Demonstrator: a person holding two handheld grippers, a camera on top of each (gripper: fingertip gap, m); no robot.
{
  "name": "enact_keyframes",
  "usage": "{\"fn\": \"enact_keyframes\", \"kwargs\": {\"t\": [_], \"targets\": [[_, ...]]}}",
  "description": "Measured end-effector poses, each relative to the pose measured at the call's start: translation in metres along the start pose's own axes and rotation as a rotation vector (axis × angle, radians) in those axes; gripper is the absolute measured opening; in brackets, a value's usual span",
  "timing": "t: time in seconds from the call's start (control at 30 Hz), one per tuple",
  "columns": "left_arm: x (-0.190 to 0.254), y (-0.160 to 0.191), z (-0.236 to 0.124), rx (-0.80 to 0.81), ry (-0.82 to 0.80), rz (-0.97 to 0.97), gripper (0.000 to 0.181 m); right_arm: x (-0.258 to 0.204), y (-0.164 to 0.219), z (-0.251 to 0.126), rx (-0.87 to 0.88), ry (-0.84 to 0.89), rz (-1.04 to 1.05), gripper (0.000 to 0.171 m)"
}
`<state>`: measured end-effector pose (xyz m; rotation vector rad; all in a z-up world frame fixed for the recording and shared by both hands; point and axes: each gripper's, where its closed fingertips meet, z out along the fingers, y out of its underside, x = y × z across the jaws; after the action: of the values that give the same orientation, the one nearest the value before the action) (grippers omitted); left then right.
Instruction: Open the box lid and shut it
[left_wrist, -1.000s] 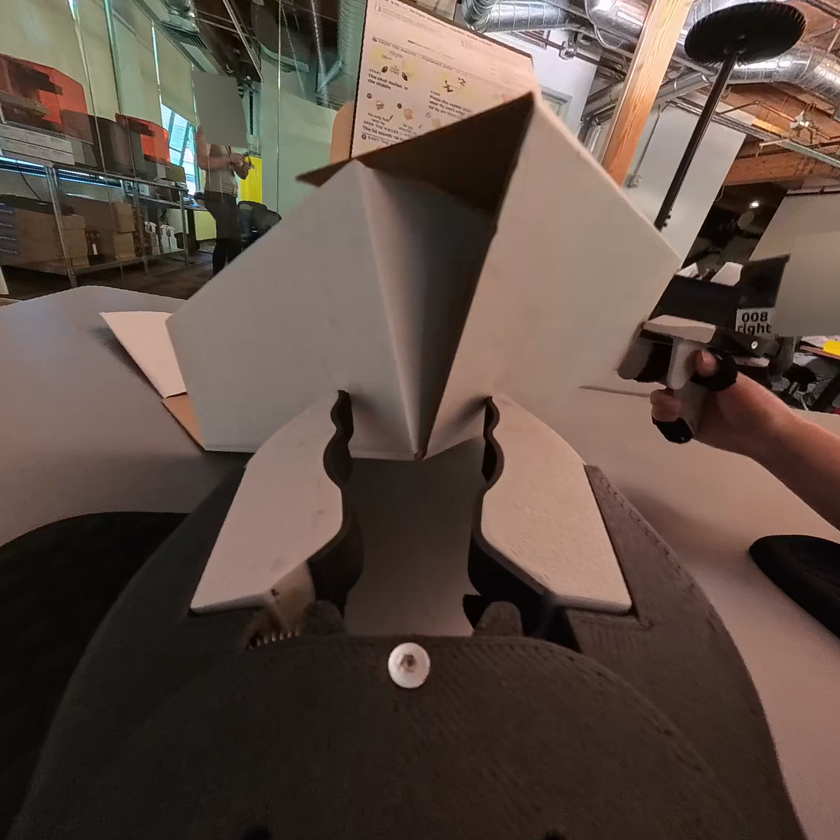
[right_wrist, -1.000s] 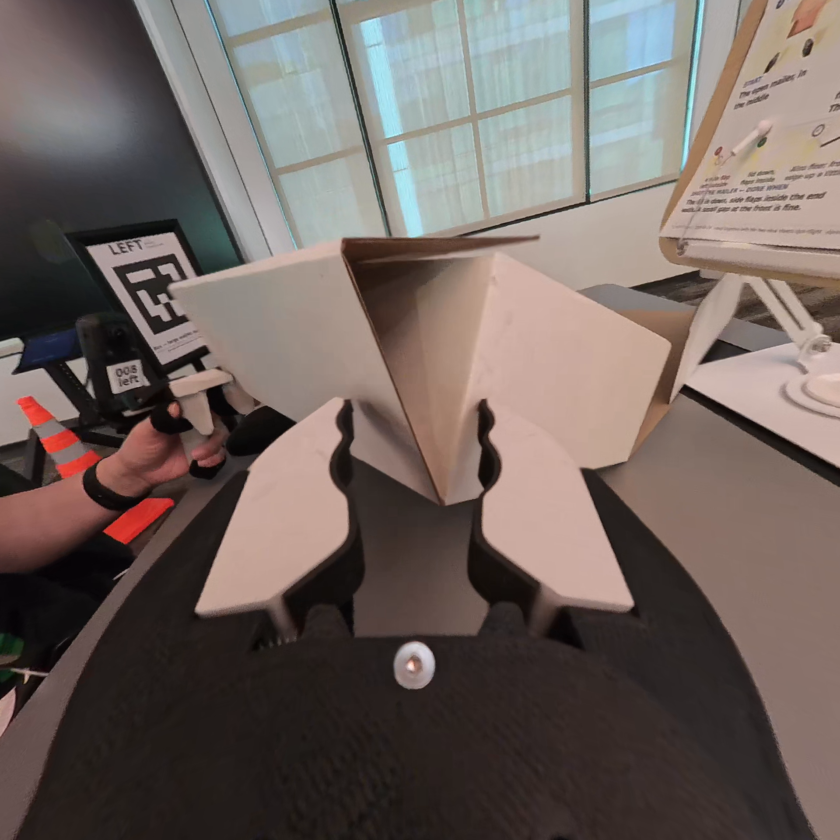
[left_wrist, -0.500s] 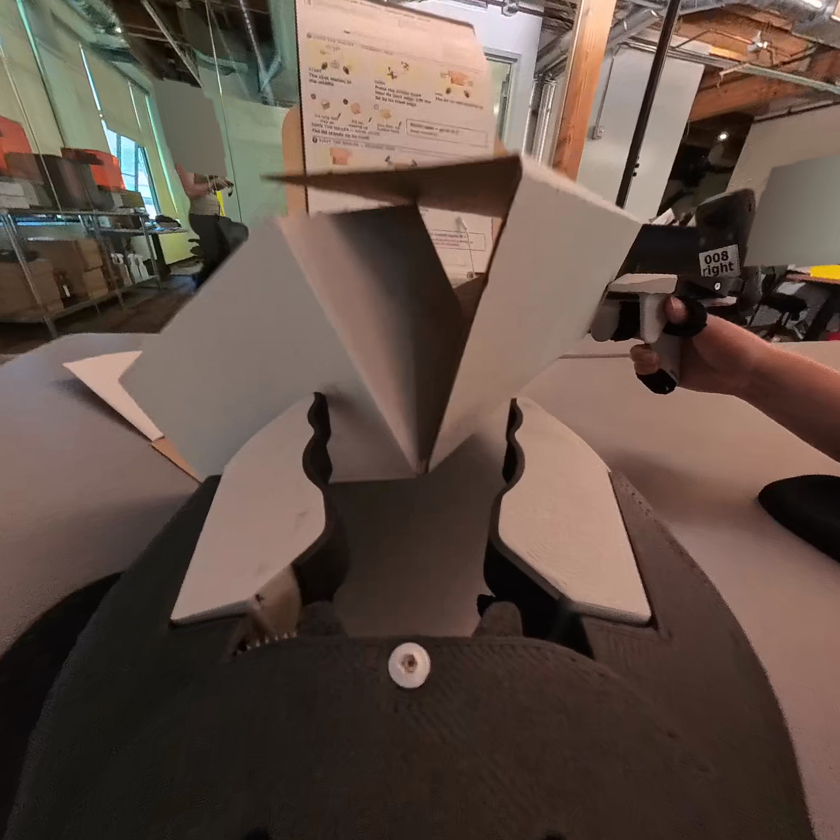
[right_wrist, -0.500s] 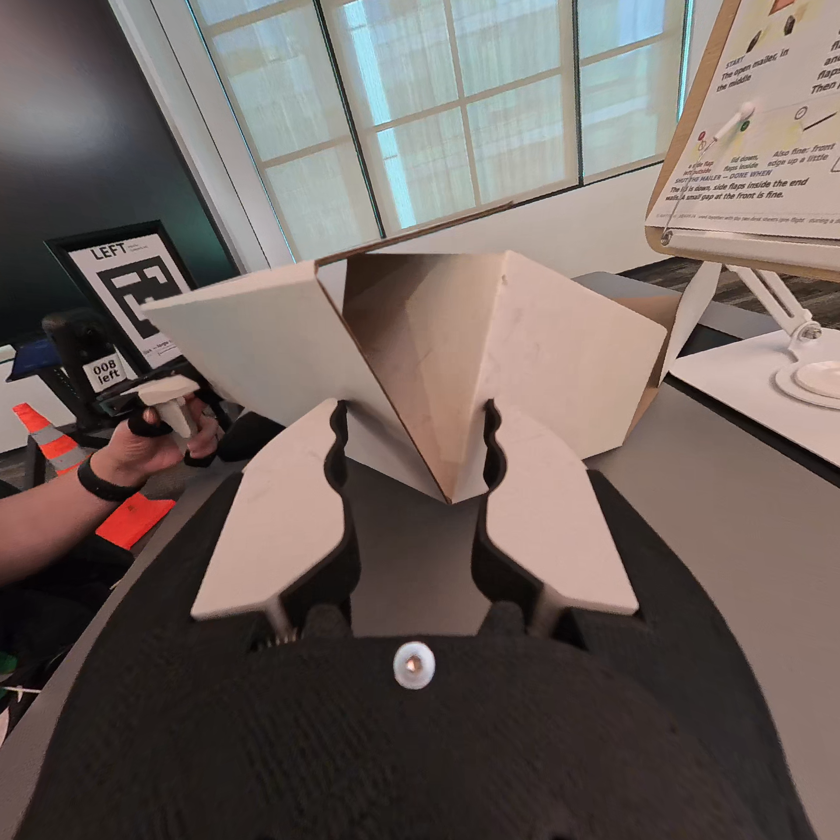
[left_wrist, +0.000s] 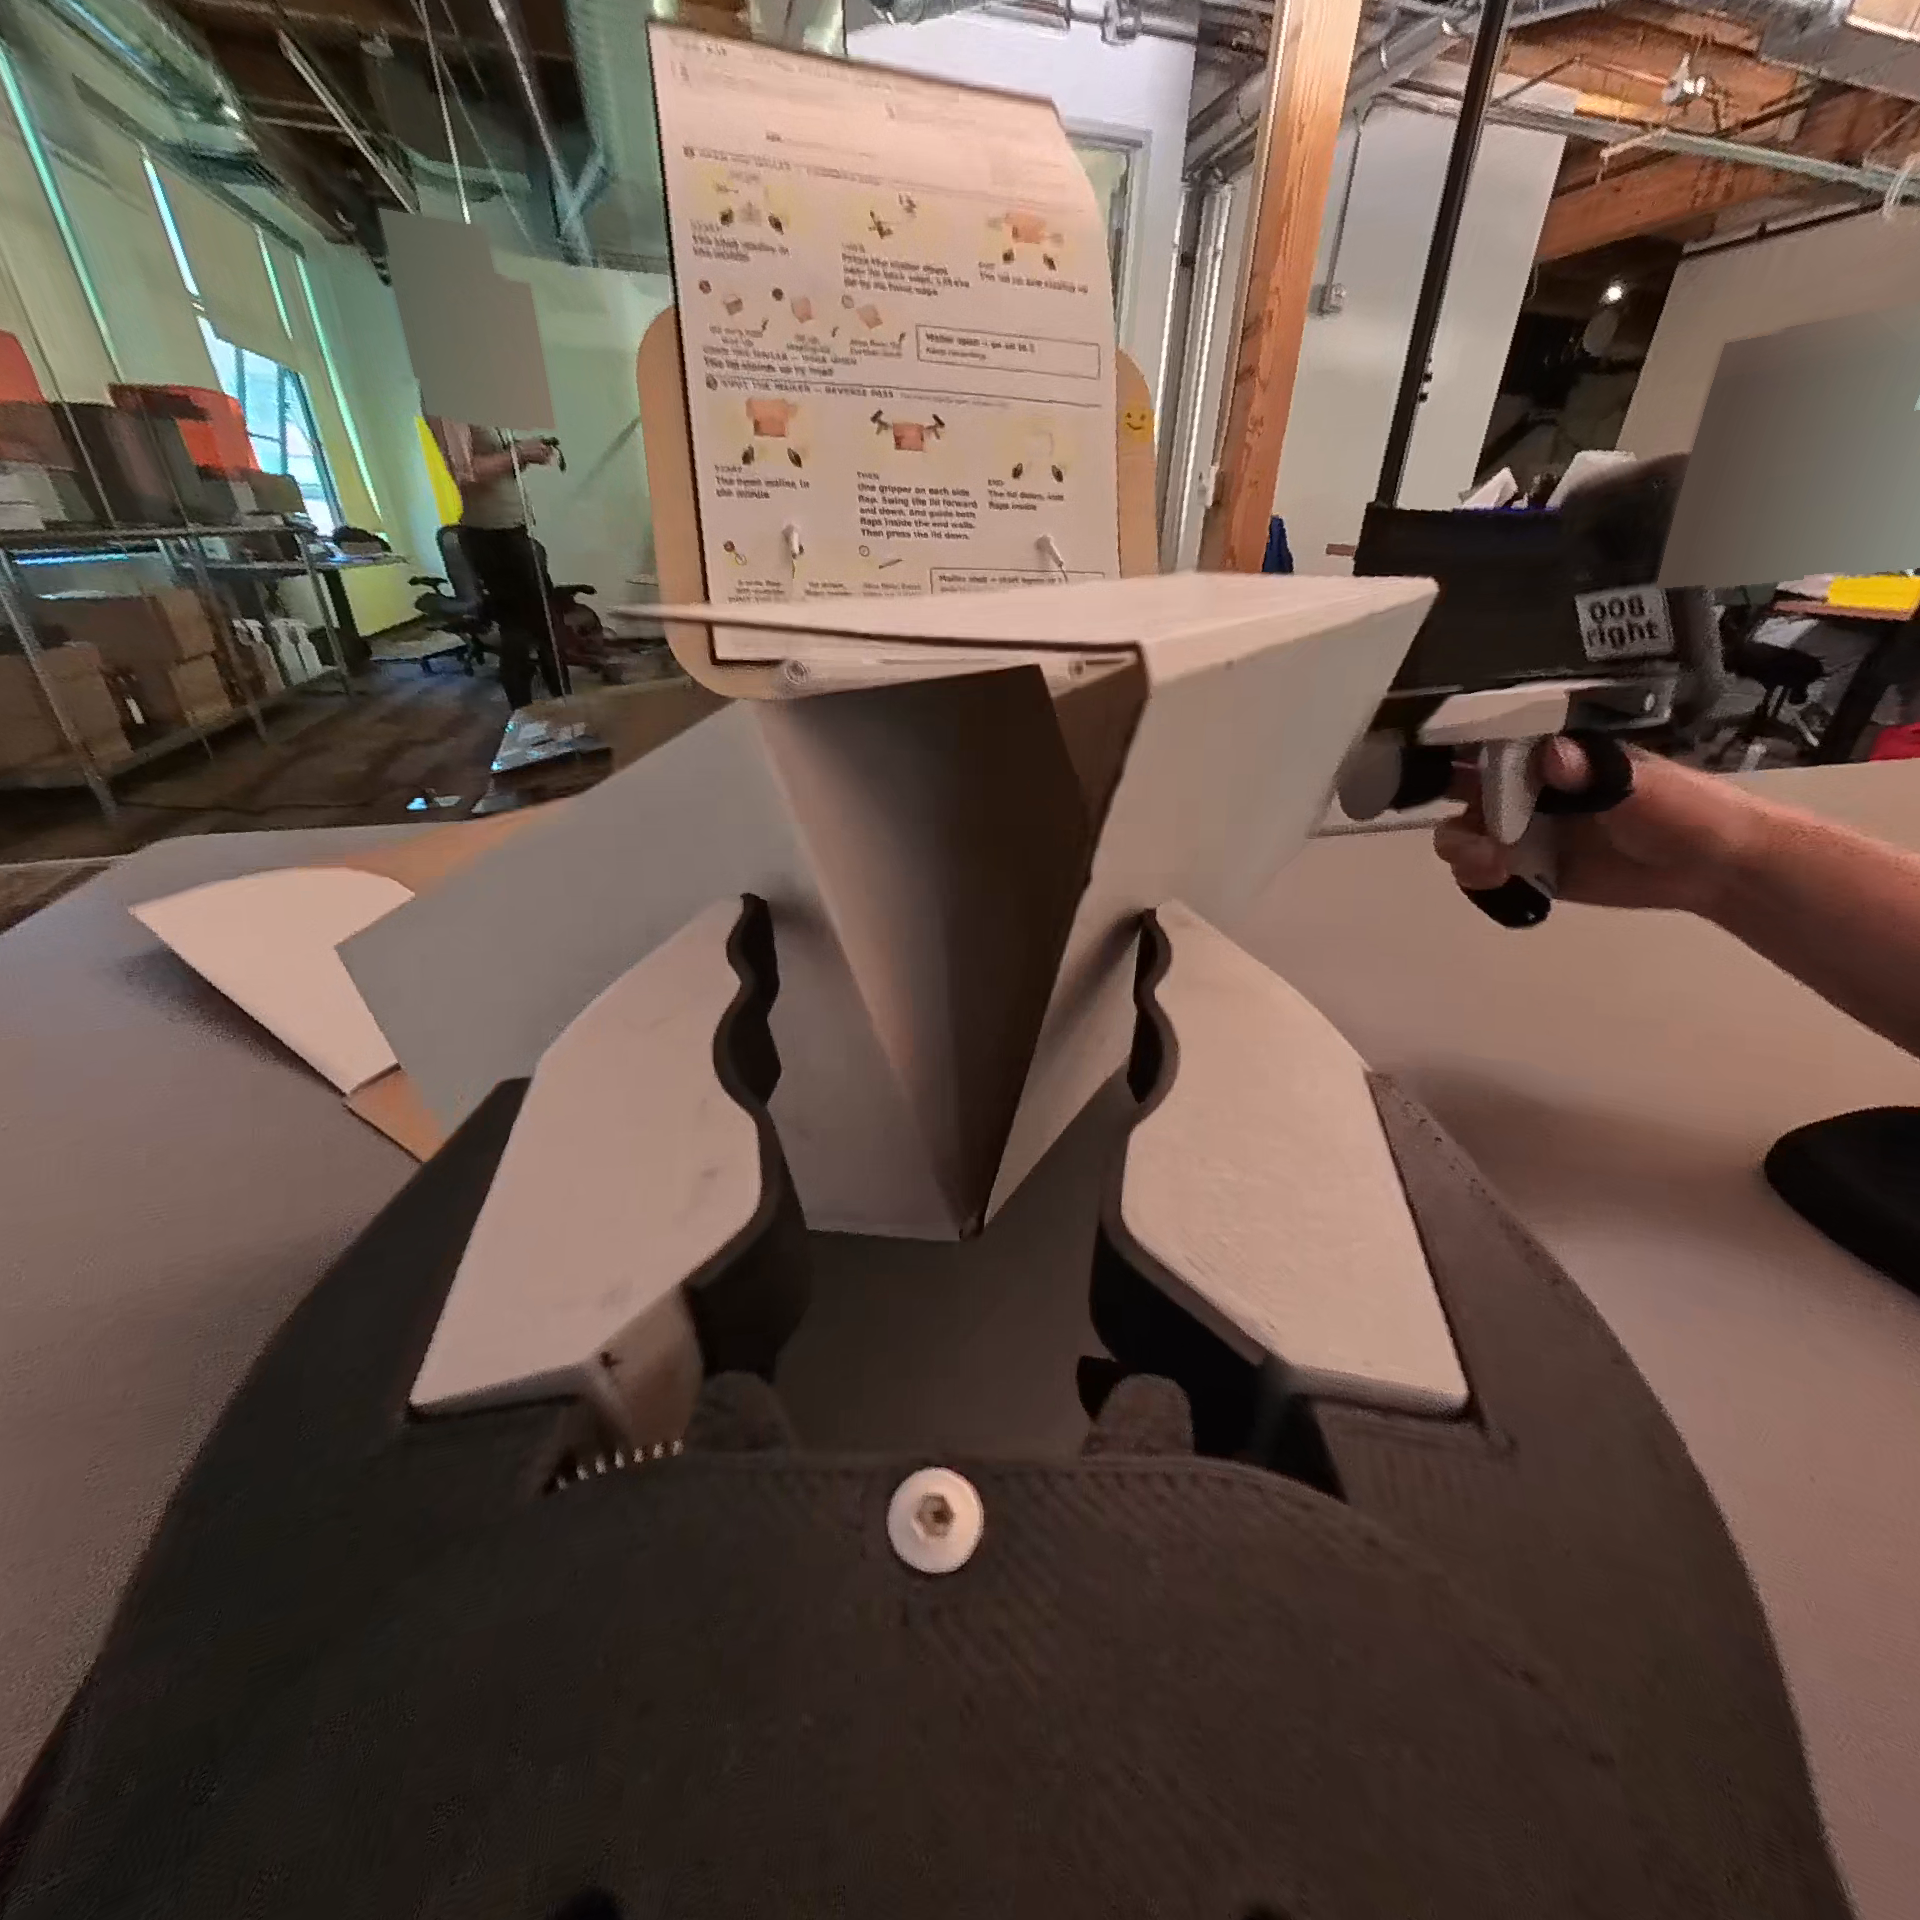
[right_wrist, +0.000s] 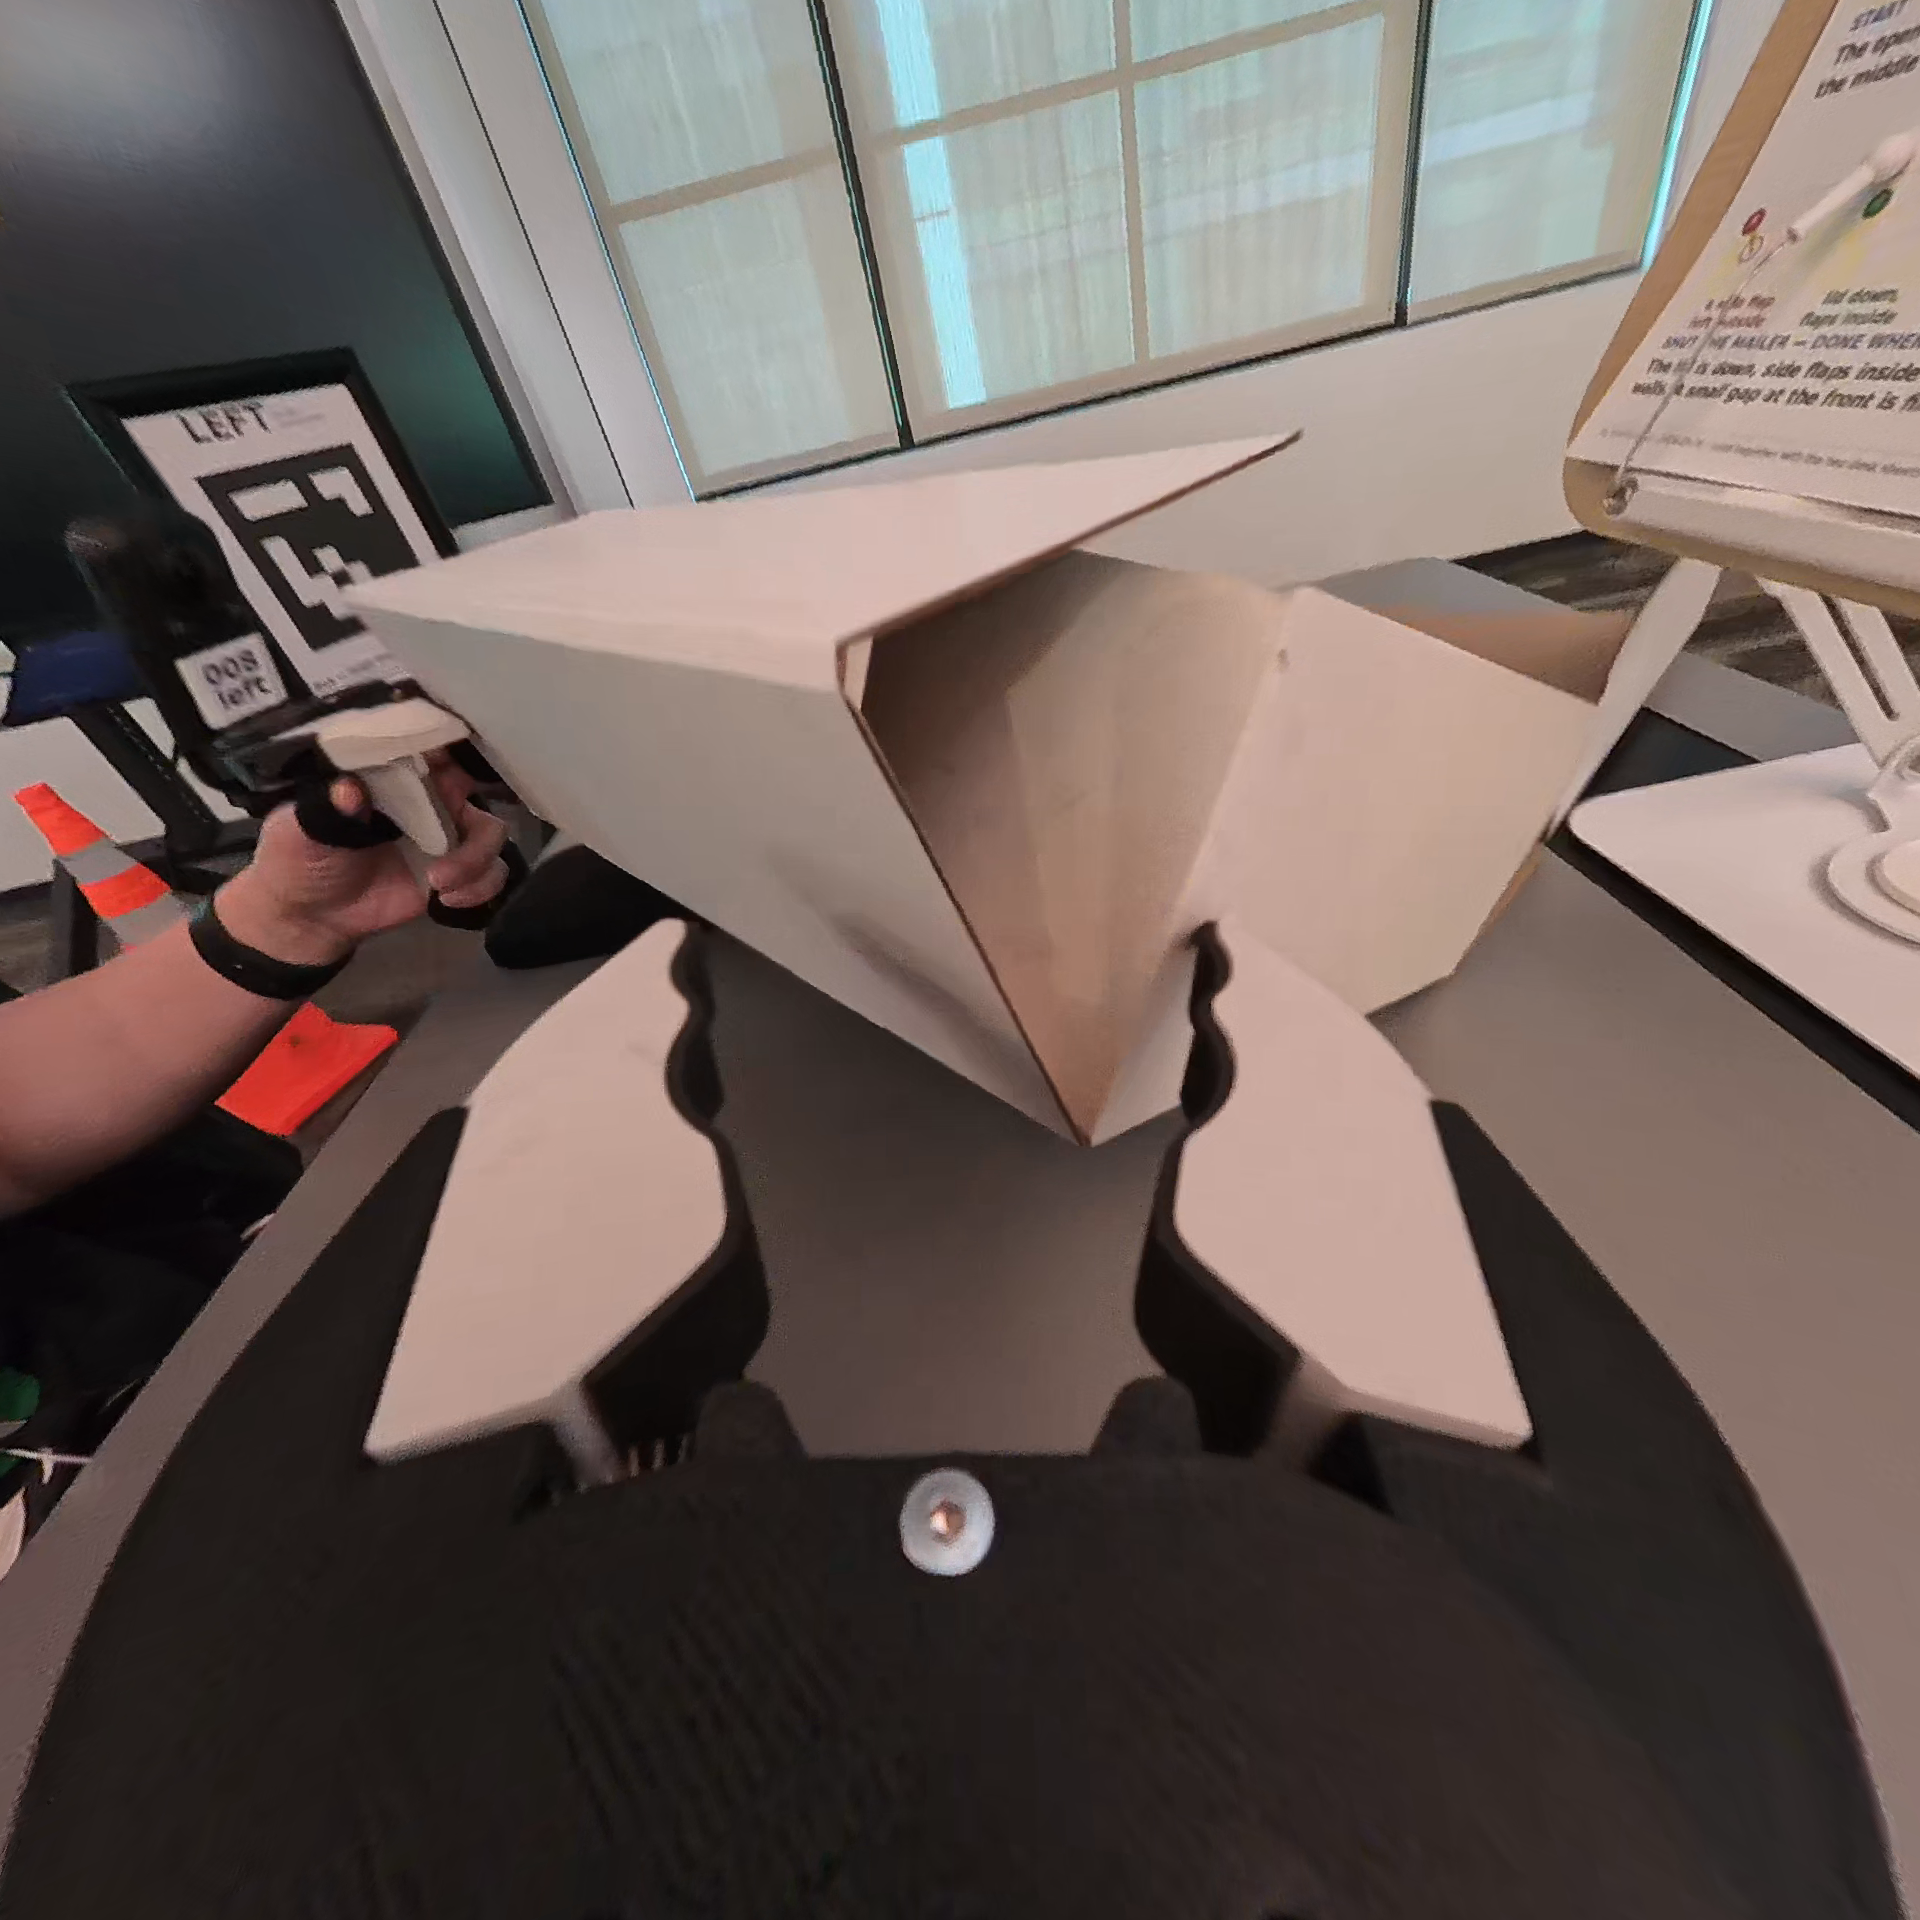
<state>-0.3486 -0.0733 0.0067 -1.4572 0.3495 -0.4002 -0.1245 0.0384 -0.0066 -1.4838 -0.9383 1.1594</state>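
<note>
**Box lid held up between two tongs**

Left wrist view: The left tongs (left_wrist: 945, 1049) stand wide open. A folded corner of the white cardboard box lid (left_wrist: 1226, 727) pokes down into the gap; whether either finger (left_wrist: 623, 1174) actually touches the card, cannot tell. The lid hangs above a grey table (left_wrist: 166, 1143), its top panel near level, brown inner face showing at the fold. A loose flap (left_wrist: 270, 945) of the box lies flat on the table to the left. Across the lid, a hand (left_wrist: 1579, 831) holds the right tongs at the lid's far end. Behind stands an instruction board (left_wrist: 894, 343); a person (left_wrist: 499, 561) stands far back by shelves.

Right wrist view: The right tongs (right_wrist: 951, 1049) are also wide open, gripping nothing firmly; the lid's pointed corner (right_wrist: 1039, 831) sits between the fingers, close against the right one (right_wrist: 1320, 1174). The box body (right_wrist: 1403, 790) rests on the table behind and to the right. A hand (right_wrist: 343, 873) with a dark wristband holds the left tongs at the lid's other end. An instruction board (right_wrist: 1766, 343) on a white stand is at the right edge.
</note>
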Motion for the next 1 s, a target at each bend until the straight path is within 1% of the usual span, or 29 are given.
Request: {"fn": "enact_keyframes", "kwargs": {"t": [0.07,0.17,0.3,0.37,0.47,0.6,0.7,0.8,0.87,0.93,0.97,1.0], "targets": [[0.001,0.006,0.002,-0.021,-0.002,0.012,0.067,0.006,0.004,0.004,-0.039,0.029,-0.012,0.099],[0.003,0.008,0.004,-0.025,0.009,0.001,0.067,0.008,0.003,0.009,-0.044,0.028,-0.059,0.108],[0.000,0.007,0.005,-0.014,0.017,-0.058,0.065,0.012,-0.002,0.014,-0.053,0.021,-0.132,0.110],[-0.002,0.008,0.004,-0.009,0.025,-0.088,0.065,0.015,-0.010,0.016,-0.031,0.018,-0.150,0.110],[-0.006,0.011,0.002,-0.009,0.023,-0.107,0.065,0.016,-0.017,0.019,-0.018,-0.024,-0.160,0.110],[-0.009,0.015,0.001,-0.023,0.024,-0.112,0.065,0.025,-0.016,0.025,-0.028,-0.012,-0.216,0.108],[-0.010,0.017,0.000,-0.023,0.028,-0.098,0.066,0.020,-0.014,0.026,-0.019,-0.031,-0.244,0.100],[-0.010,0.019,-0.001,-0.020,0.055,-0.067,0.075,0.011,-0.001,0.028,-0.080,-0.055,-0.302,0.091],[-0.014,0.019,0.001,-0.013,0.048,-0.056,0.078,0.009,0.002,0.031,-0.090,-0.046,-0.316,0.090],[-0.020,0.017,0.001,0.003,0.057,-0.091,0.078,0.008,0.004,0.033,-0.090,-0.043,-0.309,0.089],[-0.023,0.016,0.001,0.008,0.065,-0.128,0.072,0.009,0.004,0.033,-0.089,-0.039,-0.305,0.088],[-0.024,0.015,0.000,0.018,0.081,-0.165,0.071,0.008,0.005,0.032,-0.086,-0.039,-0.295,0.087]]}}
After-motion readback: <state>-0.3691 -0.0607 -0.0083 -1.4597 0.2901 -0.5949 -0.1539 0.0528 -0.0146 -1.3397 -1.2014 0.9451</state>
